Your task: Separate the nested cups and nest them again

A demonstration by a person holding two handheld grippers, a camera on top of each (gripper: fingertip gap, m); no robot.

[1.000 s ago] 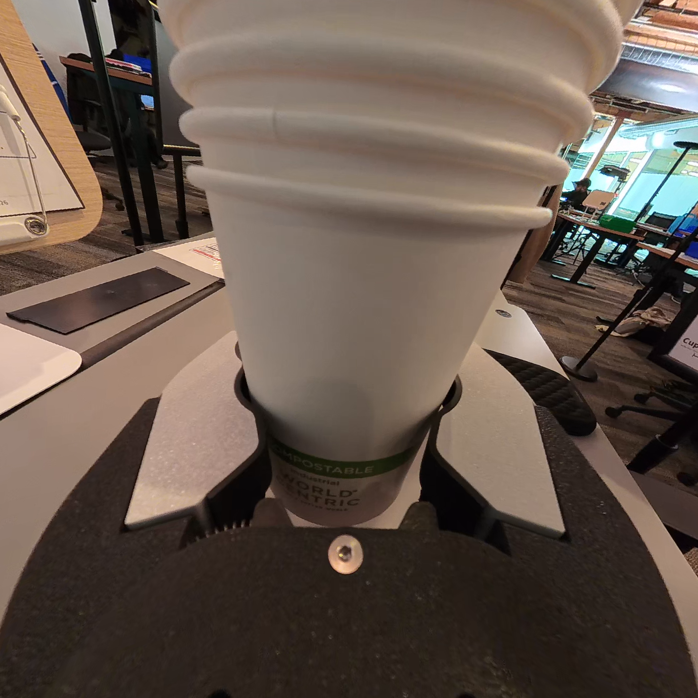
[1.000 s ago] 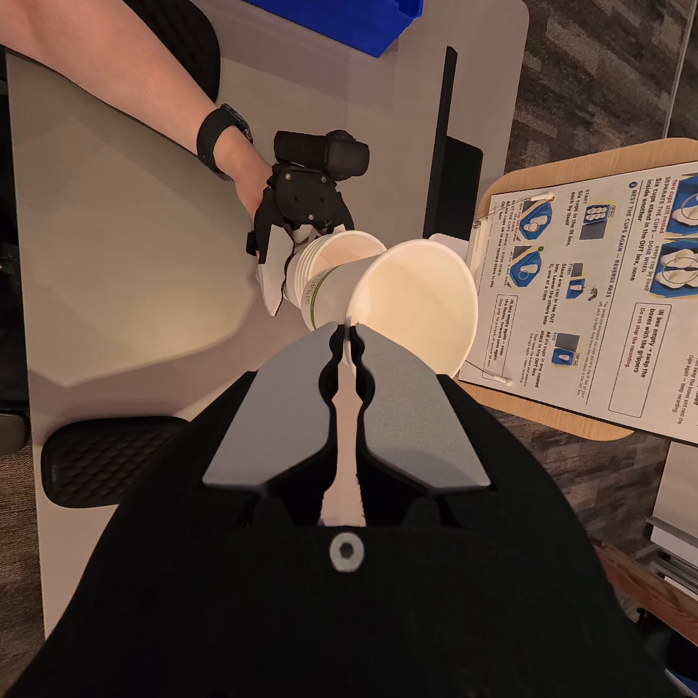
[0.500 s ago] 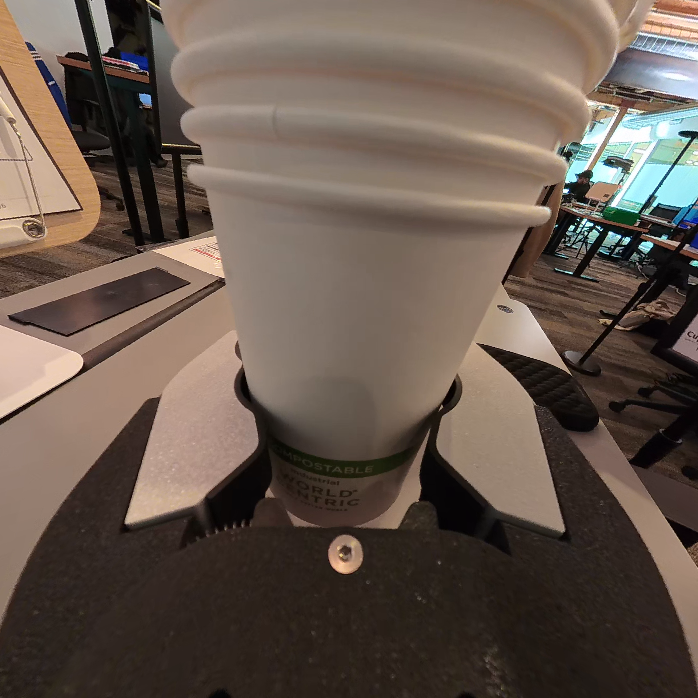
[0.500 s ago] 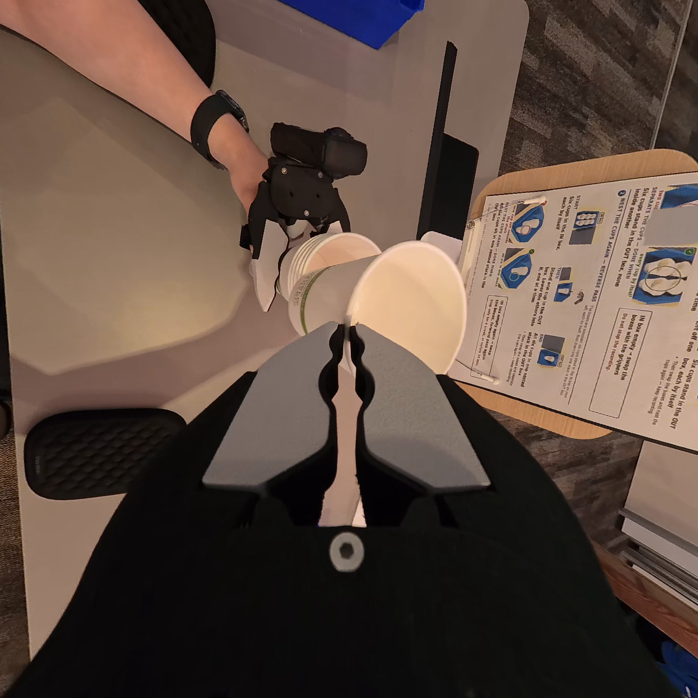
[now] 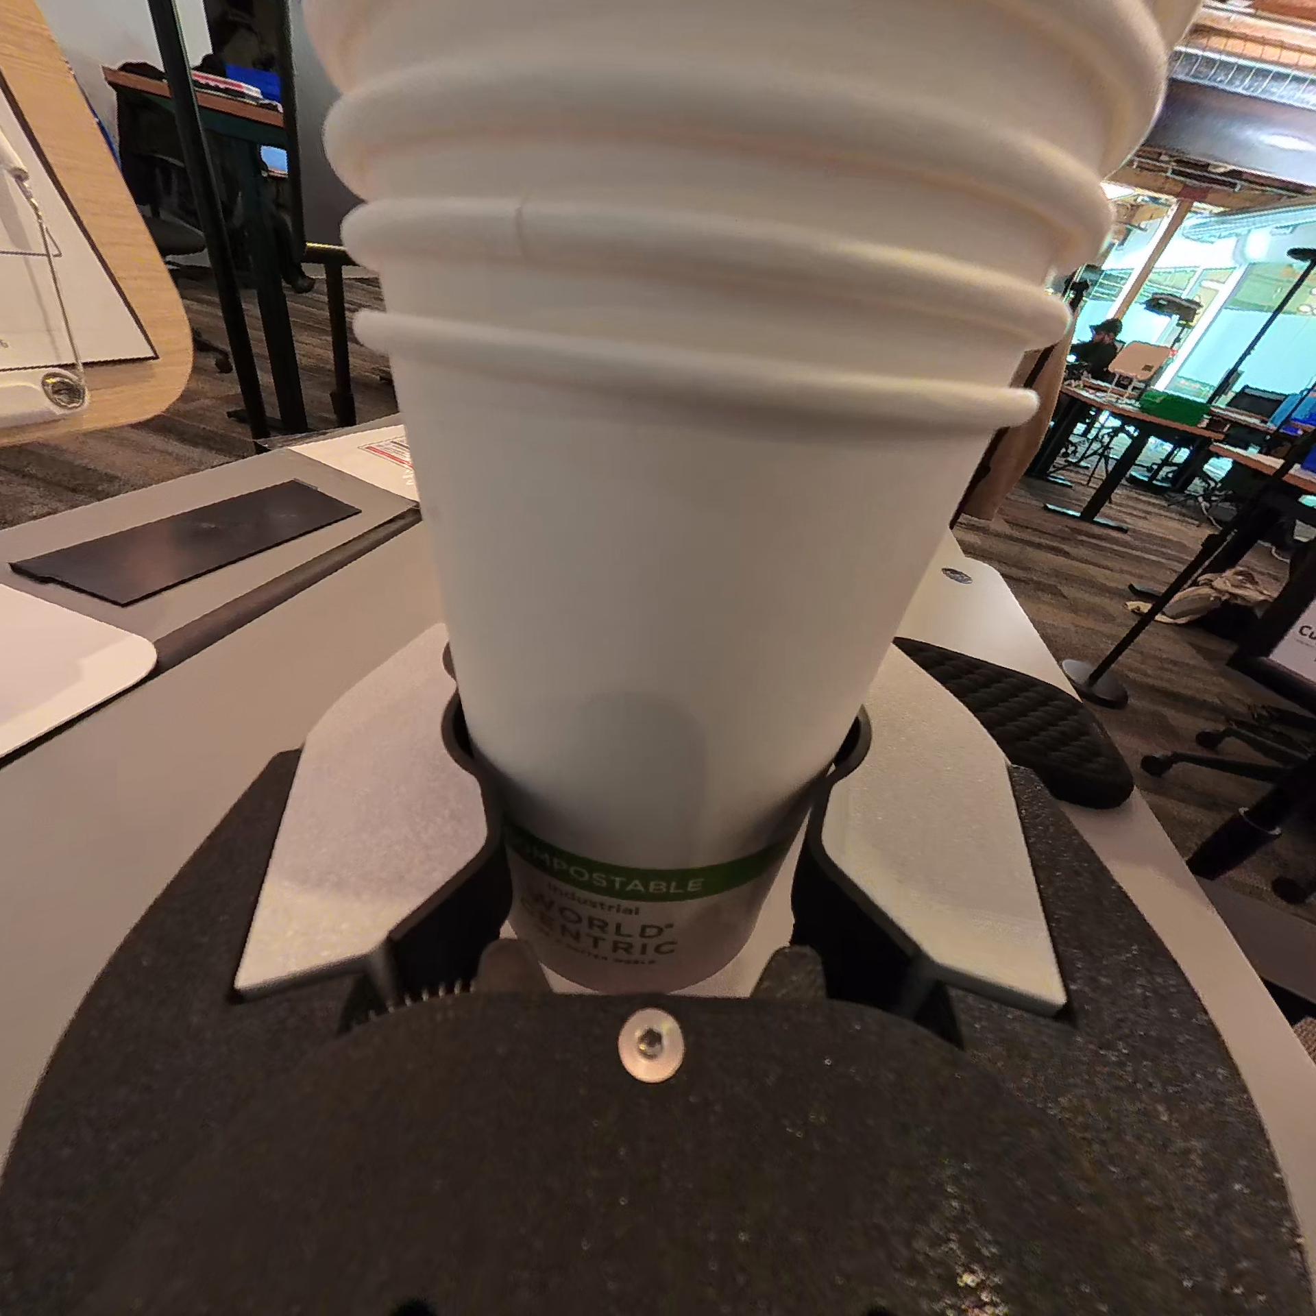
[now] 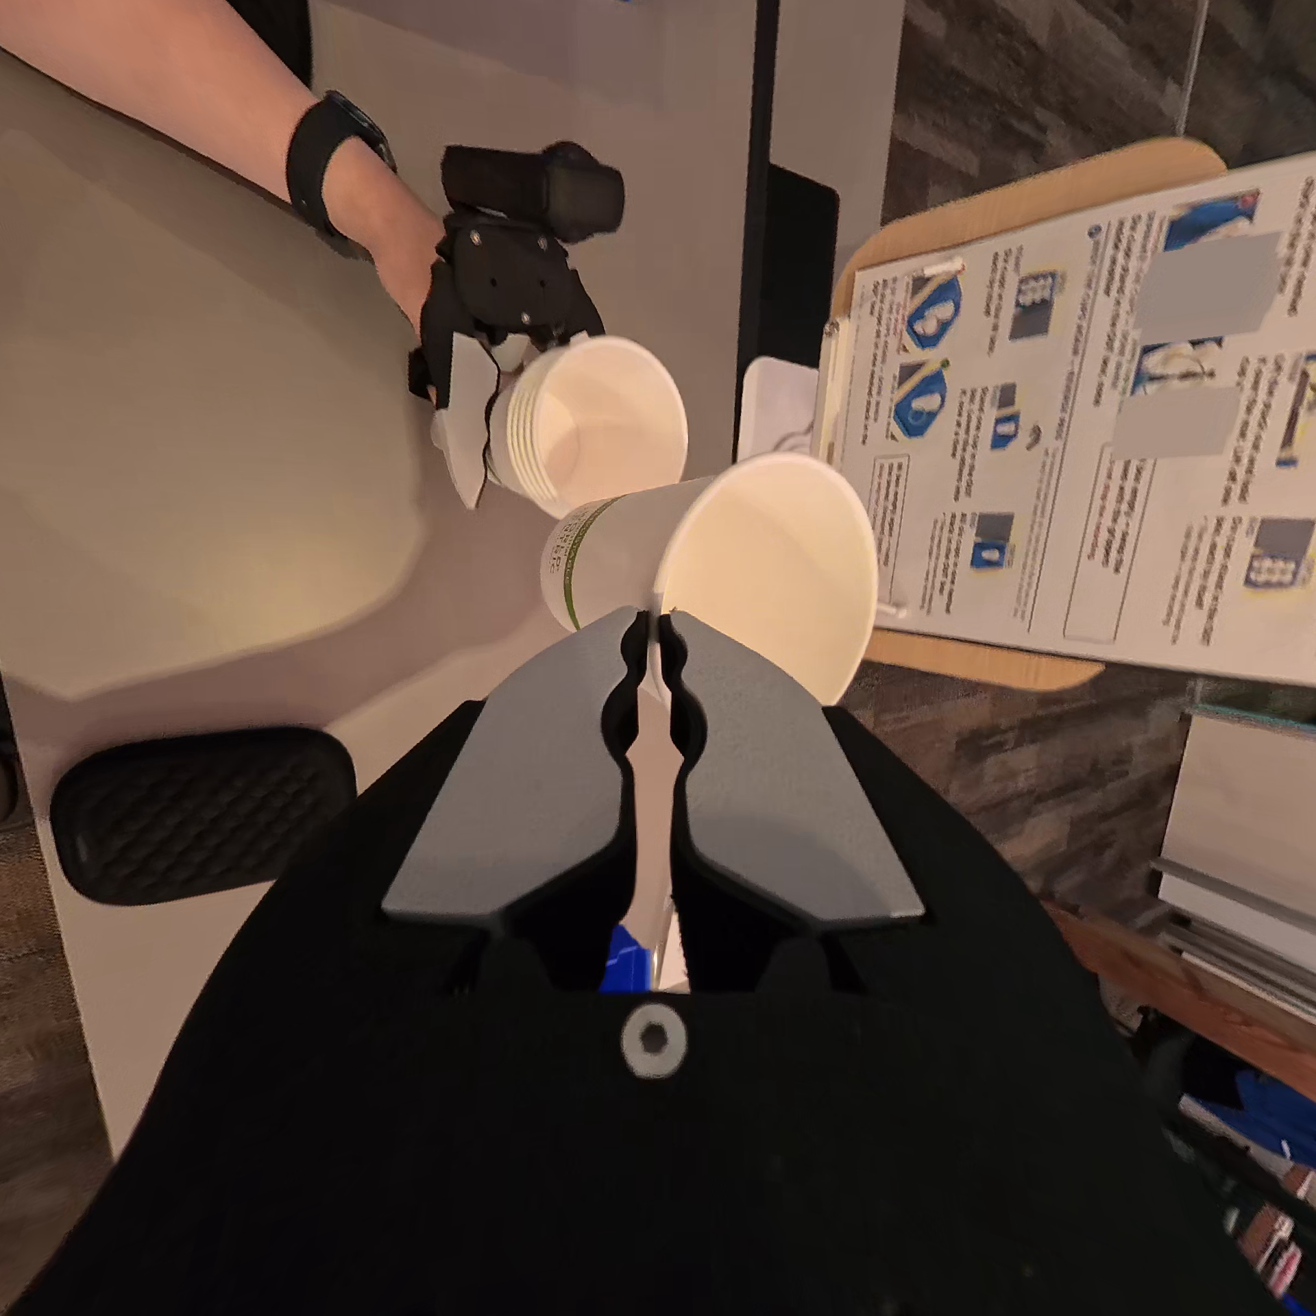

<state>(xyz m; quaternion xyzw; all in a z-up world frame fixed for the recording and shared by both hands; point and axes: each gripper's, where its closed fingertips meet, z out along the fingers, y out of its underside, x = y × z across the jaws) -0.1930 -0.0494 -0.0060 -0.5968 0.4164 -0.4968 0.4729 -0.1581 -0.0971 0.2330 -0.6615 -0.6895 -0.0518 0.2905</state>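
My left gripper (image 5: 655, 755) is shut around the lower body of a stack of nested white paper cups (image 5: 683, 441), which rises upright and fills its view. In the right wrist view the same stack (image 6: 591, 420) shows held by the left gripper (image 6: 491, 384) above the grey table (image 6: 178, 427). My right gripper (image 6: 654, 623) is shut on the rim of a single white cup (image 6: 719, 570) with a green band. That cup is apart from the stack, just below and to the right of it, mouth towards the camera.
A wooden board with a printed instruction sheet (image 6: 1082, 427) lies right of the table. A black padded rest (image 6: 199, 812) sits at the table's near left, also seen in the left wrist view (image 5: 1025, 733). A black plate (image 5: 185, 534) lies on the table.
The single cup in my right gripper has come fully out of the stack and moved down and right, away from it. The left gripper still holds the stack.
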